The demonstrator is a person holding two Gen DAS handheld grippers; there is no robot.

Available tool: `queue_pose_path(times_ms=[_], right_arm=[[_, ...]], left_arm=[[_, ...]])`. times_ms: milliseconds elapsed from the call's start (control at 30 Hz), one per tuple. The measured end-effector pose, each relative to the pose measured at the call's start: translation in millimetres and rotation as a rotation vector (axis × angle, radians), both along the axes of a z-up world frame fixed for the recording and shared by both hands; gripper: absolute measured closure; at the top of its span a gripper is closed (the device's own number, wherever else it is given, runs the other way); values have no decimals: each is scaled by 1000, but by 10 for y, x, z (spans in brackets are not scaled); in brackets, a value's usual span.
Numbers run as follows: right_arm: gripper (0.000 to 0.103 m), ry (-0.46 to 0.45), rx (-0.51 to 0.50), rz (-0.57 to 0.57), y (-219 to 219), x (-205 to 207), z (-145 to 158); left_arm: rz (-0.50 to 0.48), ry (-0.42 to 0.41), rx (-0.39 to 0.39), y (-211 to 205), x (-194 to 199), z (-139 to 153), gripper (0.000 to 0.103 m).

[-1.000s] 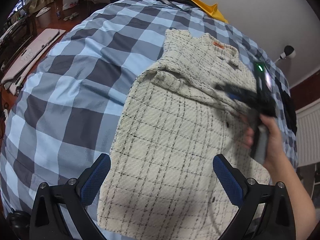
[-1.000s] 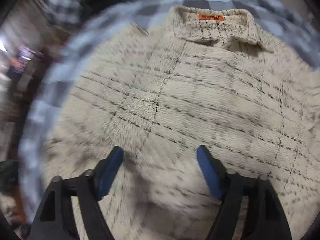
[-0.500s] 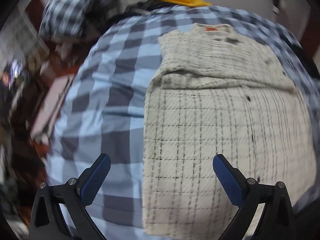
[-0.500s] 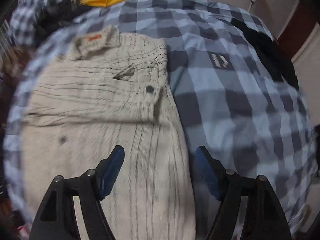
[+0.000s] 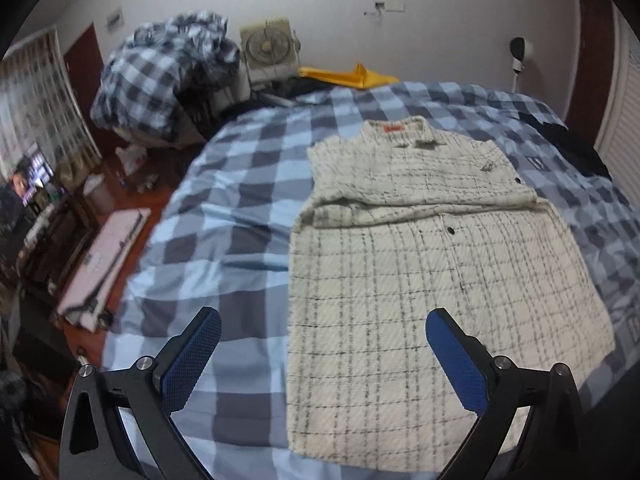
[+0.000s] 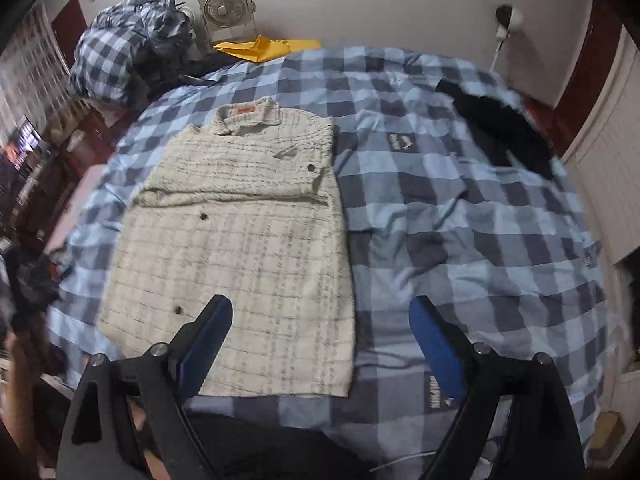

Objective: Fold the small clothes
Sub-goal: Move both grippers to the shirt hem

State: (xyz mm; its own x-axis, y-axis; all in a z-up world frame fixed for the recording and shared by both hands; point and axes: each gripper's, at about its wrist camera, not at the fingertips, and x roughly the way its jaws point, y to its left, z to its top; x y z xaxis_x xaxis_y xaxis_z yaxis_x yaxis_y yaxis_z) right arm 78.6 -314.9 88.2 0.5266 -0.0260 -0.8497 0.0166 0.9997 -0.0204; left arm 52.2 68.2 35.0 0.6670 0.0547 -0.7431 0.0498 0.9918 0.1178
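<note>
A cream shirt with thin black checks [image 5: 432, 264] [image 6: 248, 240] lies flat on the blue checked bed cover [image 5: 240, 208] [image 6: 460, 220]. Its sleeves are folded across the chest below the collar and its orange label [image 5: 394, 129] [image 6: 243, 111]. My left gripper [image 5: 320, 356] hangs open above the shirt's lower left edge, holding nothing. My right gripper [image 6: 320, 348] hovers above the shirt's lower right corner; its jaws are opening and nothing sits between them.
A black garment [image 6: 500, 132] lies at the bed's far right. A bundle of checked bedding [image 5: 168, 80], a small fan [image 5: 268, 48] and a yellow bag [image 5: 352, 76] sit behind the bed's head. A cluttered floor [image 5: 88, 216] lies left of the bed.
Both grippers have pulled back and risen away from the shirt, so the whole bed now shows. The right gripper's jaws stand wider. The shirt lies as before.
</note>
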Motion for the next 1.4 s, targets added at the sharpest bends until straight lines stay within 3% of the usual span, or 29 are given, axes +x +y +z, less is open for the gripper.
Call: queue_pose_path(times_ms=[100,167,300,400,533,733,833,933,1033,1167,1400], right_arm=[[15,-71,-32,23,232,-83,-208],[15,-72,-36,6,308,-83,-305],[15,16,-14,-68,388,187,-723],[15,85,-15,-99,397,398,-1021],[15,93,-35,-126,411,451,-1284],[15,24,-77,20,723,329,-1231],[15,33,-149,79,883,311,-1284],[15,50,-188,113,956,299,-1316],[15,81,-201,106,936,325,-1358],[15,164,-150,121,859,372,-1383],[15,300,-138,118,446,382,-1392]], left_arm=[[-27,-1,55,-56,-108,-18,0],[-48,21,65,-82,-157,-66,0],[-115,41,44,-108,-247,-182,0],[-171,58,95,-220,-269,-304,0],[-185,85,129,-311,-230,-414,0],[-159,151,98,-334,-79,-522,0],[-134,207,65,-303,-27,-598,0],[-106,260,101,-268,-8,-727,0],[-92,294,147,-244,-18,-812,0],[-119,337,87,-206,7,-840,0],[-65,544,105,-3,166,-1243,0]])
